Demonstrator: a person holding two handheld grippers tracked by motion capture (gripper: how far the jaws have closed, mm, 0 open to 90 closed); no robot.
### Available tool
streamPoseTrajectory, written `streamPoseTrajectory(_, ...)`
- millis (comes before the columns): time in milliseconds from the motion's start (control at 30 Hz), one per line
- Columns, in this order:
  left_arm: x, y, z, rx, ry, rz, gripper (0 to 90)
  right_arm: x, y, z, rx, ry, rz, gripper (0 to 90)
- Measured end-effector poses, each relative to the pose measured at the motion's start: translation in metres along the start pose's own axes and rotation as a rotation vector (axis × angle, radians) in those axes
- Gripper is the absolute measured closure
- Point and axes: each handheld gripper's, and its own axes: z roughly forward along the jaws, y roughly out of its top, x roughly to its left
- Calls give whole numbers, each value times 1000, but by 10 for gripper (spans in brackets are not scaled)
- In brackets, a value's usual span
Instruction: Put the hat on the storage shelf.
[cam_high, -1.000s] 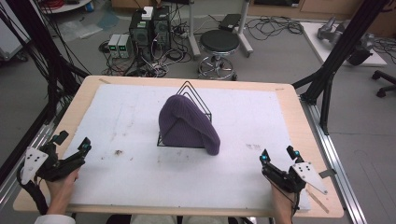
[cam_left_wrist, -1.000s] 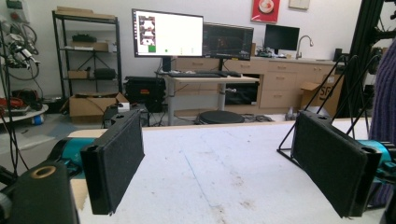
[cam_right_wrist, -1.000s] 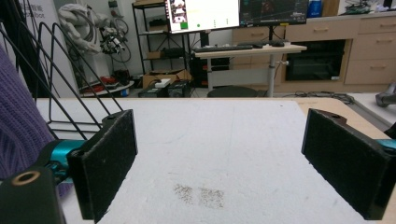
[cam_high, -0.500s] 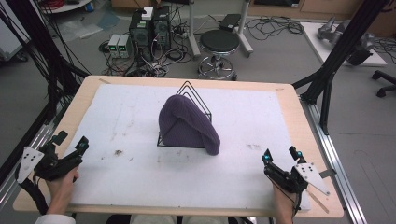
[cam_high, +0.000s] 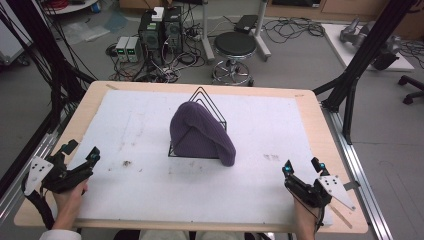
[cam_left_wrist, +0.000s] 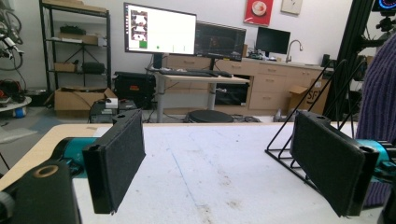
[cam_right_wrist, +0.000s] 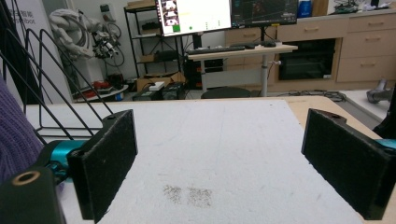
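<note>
A purple knit hat (cam_high: 200, 134) is draped over a black wire rack (cam_high: 206, 102) at the middle of the white mat (cam_high: 140, 120). In the left gripper view the rack (cam_left_wrist: 299, 154) and a strip of the hat (cam_left_wrist: 380, 98) stand at the right. In the right gripper view the rack (cam_right_wrist: 51, 84) and hat (cam_right_wrist: 14, 135) are at the left. My left gripper (cam_high: 80, 154) rests open near the front left corner, nothing between its pads (cam_left_wrist: 119, 161). My right gripper (cam_high: 302, 166) is open near the front right corner, nothing between its pads (cam_right_wrist: 105, 158).
The mat lies on a wooden table (cam_high: 310, 107) with black frame posts (cam_high: 362, 55) at its sides. Dark smudges (cam_high: 271, 157) mark the mat in front of the right gripper. A stool (cam_high: 235, 47) and computer boxes (cam_high: 160, 27) stand on the floor beyond the far edge.
Both grippers have drifted slightly toward the front edge of the table and stayed open. The hat and rack have not moved.
</note>
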Motion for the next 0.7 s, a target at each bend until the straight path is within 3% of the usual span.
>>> streamPoseTrajectory(700, 0, 2, 2, 34, -3, -2, 170, -1, -1, 1, 20, 1, -6, 96)
